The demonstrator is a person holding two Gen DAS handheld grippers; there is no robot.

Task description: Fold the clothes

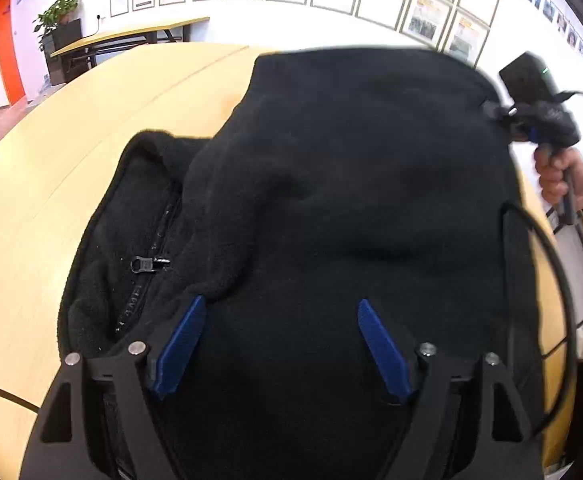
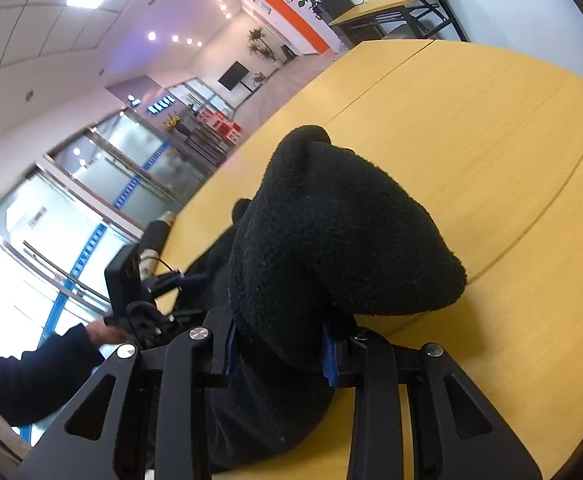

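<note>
Two blue fingers (image 1: pixel 183 346) of the left gripper (image 1: pixel 281 348) spread wide over a black fleece jacket (image 1: pixel 331 184) lying on a wooden table (image 1: pixel 51 184), gripping nothing; its zipper (image 1: pixel 147 264) lies toward the left edge. From the right wrist, the right gripper (image 2: pixel 281 354) is closed on a bunched fold of jacket near the table's edge.

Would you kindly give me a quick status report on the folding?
Left gripper open over the black fleece jacket. Right gripper shut on a bunched fold. Jacket on the yellow wooden table; nothing in the way.
</note>
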